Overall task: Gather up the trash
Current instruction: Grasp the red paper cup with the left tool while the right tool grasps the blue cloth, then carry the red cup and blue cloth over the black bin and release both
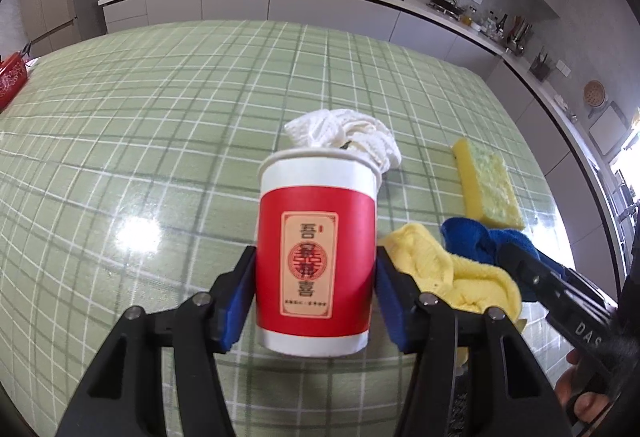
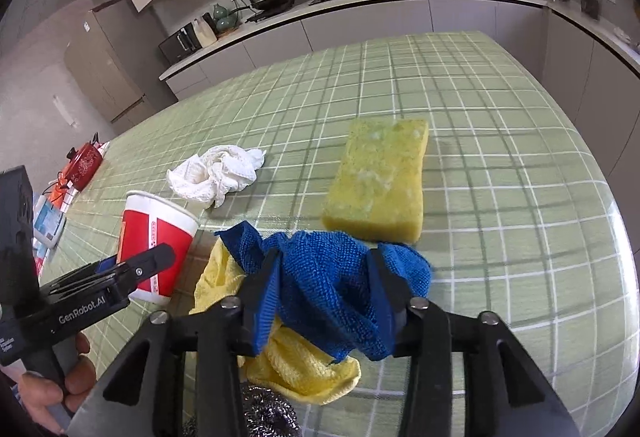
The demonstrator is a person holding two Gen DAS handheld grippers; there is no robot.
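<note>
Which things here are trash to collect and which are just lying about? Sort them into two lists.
Job:
- paper cup, held in the left hand-held gripper
- crumpled tissue, on the table behind the cup

Lying about, probably:
- sponge
- blue cloth, gripped by the right hand-held gripper
- yellow cloth, under the blue one
- steel scourer
- red pot

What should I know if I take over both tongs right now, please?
Left tongs: shut on the red paper cup, upright on the table.
Right tongs: shut on the blue cloth, above the yellow cloth.
Crumpled white tissue lies on the table behind the cup, not in it.
Sponge and steel scourer untouched.
Done: nothing collected yet. Left: tissue and cup.
</note>
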